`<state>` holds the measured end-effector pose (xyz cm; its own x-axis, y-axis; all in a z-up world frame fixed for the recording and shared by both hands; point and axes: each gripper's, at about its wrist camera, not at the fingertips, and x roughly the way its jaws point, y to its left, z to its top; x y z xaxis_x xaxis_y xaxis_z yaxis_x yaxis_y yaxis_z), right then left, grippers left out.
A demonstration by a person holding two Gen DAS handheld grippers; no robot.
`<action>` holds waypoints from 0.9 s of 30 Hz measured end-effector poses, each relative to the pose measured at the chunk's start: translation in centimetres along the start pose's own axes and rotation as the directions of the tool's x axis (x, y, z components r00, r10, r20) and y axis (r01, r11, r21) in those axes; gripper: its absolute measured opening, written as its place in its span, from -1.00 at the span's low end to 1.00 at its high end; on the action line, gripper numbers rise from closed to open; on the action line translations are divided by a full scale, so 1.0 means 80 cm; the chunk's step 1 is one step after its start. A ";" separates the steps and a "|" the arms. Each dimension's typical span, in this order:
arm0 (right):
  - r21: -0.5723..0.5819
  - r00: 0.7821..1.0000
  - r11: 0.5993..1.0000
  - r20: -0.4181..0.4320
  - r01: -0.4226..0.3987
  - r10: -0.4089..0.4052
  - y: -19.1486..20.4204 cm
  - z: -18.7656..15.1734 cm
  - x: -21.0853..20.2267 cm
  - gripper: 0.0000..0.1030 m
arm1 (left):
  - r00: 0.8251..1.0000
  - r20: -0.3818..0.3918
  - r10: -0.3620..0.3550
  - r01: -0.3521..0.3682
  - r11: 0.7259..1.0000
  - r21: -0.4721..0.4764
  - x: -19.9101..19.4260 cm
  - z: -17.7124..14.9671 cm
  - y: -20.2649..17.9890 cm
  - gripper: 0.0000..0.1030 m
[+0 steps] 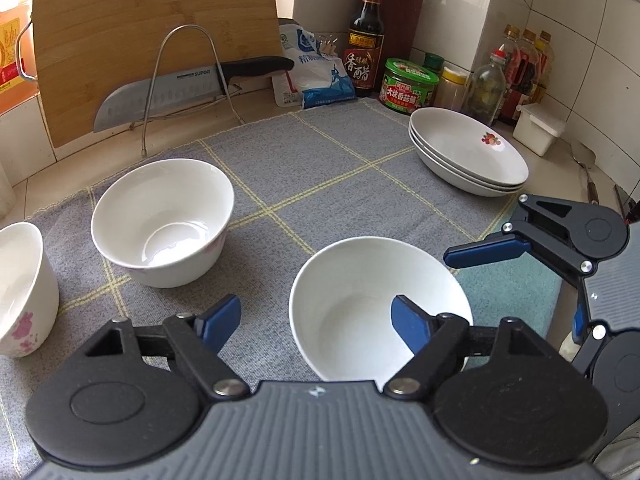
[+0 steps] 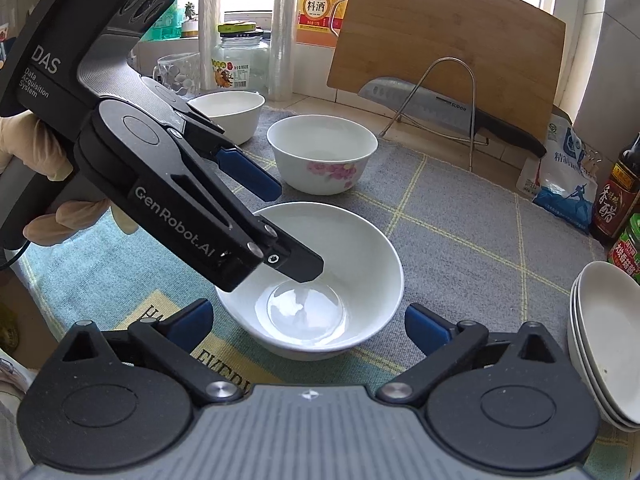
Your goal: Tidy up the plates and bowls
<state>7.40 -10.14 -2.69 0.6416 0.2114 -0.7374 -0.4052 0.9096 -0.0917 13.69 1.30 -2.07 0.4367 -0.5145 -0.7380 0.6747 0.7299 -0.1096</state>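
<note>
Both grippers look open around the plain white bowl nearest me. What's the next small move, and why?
Probably close the left gripper on the plain white bowl's rim: one finger hangs inside the bowl, the other outside, pads apart. The right gripper stands open just short of it. The floral white bowl beyond looks like the place to nest it.

The left hand-held gripper [image 1: 316,322], a black linkage body with blue finger pads, fills the bottom of the left wrist view, jaws spread wide and pitched downward. In the right wrist view it reaches in from the upper left, gripped by a gloved hand [image 2: 60,200] at the left edge. The right hand-held gripper [image 2: 308,326], of the same build, spans the bottom of its own view, jaws fully apart and angled down.
</note>
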 end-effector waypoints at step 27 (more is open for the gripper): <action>-0.001 0.999 0.999 -0.012 -0.034 0.034 -0.041 0.055 0.000 1.00 | 0.936 0.094 0.340 -0.325 0.934 -0.148 -0.024 -0.019 0.052 0.81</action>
<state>11.61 -11.58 0.57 0.6192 0.2379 -0.7484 -0.4278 0.9014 -0.0674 14.74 5.98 -2.16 0.6940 -0.2756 -0.6651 0.4006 0.9155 0.0385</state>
